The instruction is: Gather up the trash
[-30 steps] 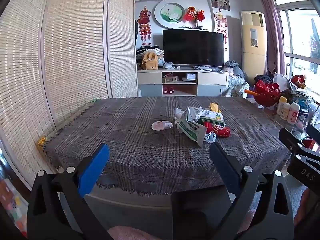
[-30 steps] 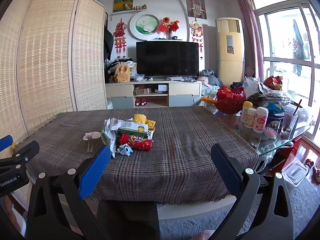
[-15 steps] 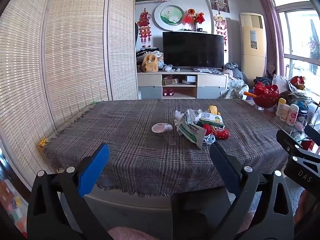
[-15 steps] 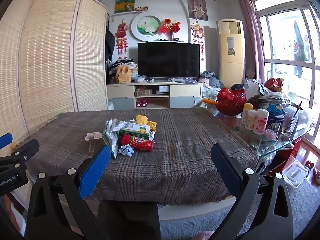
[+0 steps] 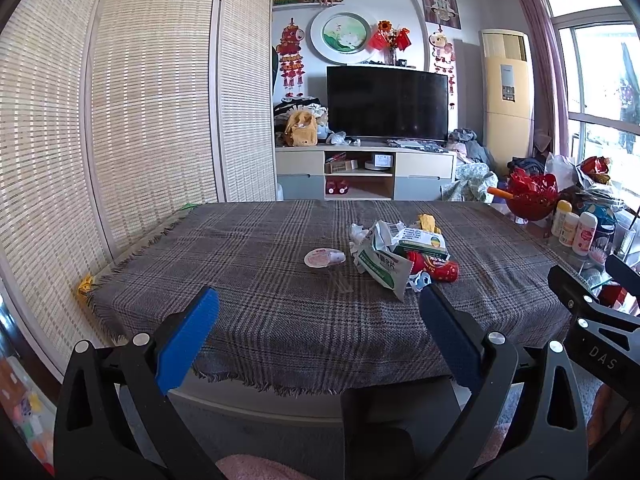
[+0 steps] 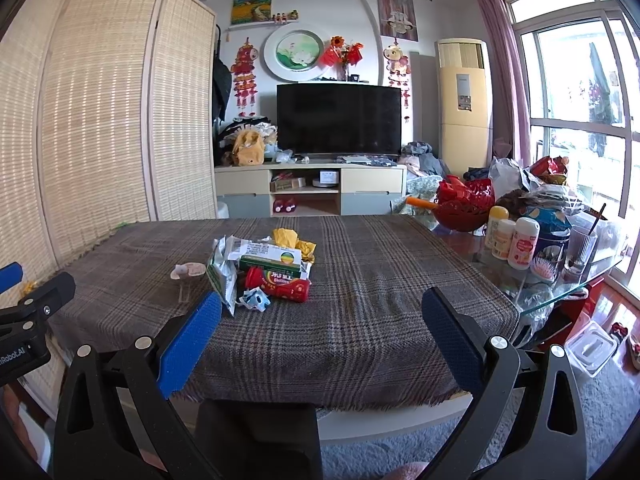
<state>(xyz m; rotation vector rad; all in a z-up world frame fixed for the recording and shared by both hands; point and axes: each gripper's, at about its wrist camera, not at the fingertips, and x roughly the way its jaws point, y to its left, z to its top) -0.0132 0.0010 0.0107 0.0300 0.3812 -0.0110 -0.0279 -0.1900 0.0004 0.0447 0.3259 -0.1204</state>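
A heap of trash lies mid-table on the plaid cloth (image 5: 256,304): a torn white-green wrapper (image 5: 383,266) (image 6: 221,276), a green-white box (image 5: 422,241) (image 6: 274,259), a red Skittles packet (image 5: 434,268) (image 6: 280,282), crumpled yellow paper (image 5: 427,222) (image 6: 292,240), a small blue-white scrap (image 6: 254,300) and a round pink lid (image 5: 323,257) (image 6: 188,270). My left gripper (image 5: 318,334) is open and empty, held short of the table's near edge. My right gripper (image 6: 320,338) is open and empty over the near edge, the trash ahead to its left.
A glass side table (image 6: 560,284) at the right holds bottles (image 6: 516,240), a red basket (image 6: 464,204) and a cup (image 6: 580,248). A woven screen (image 5: 120,128) stands at the left. A TV (image 5: 387,104) on a cabinet is behind. A clear box (image 6: 590,346) is on the floor.
Both grippers have drifted slightly, so the table sits a little lower in view. Both stay open and empty; the trash has not moved.
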